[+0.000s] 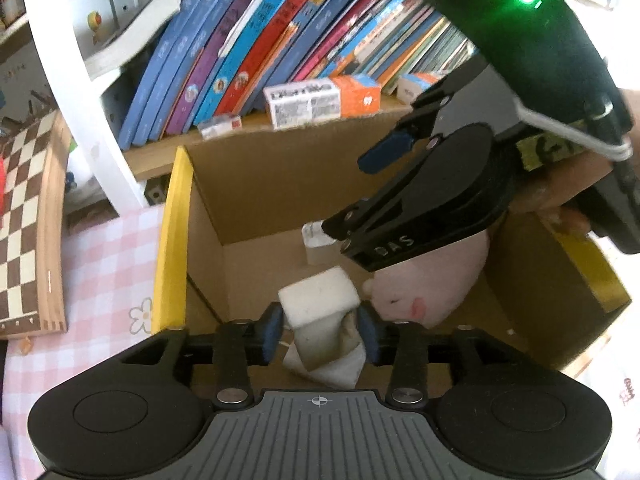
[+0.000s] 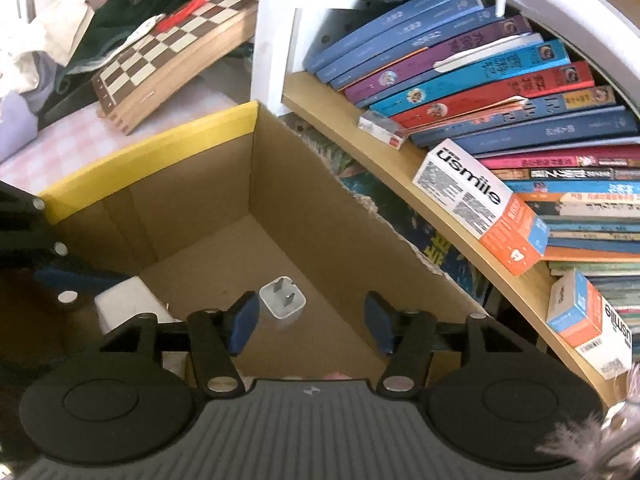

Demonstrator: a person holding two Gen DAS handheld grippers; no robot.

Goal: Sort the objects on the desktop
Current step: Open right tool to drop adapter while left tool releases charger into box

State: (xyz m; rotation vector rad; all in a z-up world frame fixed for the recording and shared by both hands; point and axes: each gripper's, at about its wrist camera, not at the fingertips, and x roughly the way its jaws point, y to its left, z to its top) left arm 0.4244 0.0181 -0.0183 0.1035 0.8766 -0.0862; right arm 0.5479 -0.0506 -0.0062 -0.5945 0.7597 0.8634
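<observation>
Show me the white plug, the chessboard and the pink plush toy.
plug (image 2: 282, 301): right wrist view, on its white body below the prongs.
chessboard (image 2: 176, 42): right wrist view, on its checkered top.
plush toy (image 1: 420, 296): left wrist view, on its pink face.

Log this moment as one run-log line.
left hand-held gripper: shut on white sponge block, over cardboard box | right hand-held gripper: open, empty, above box | in box: white charger plug, pink plush toy

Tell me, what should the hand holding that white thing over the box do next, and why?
Probably open the left tool and let the white block drop. It already hangs inside the cardboard box, above the floor where a charger and pink plush lie. The right tool is open and holds nothing.
</observation>
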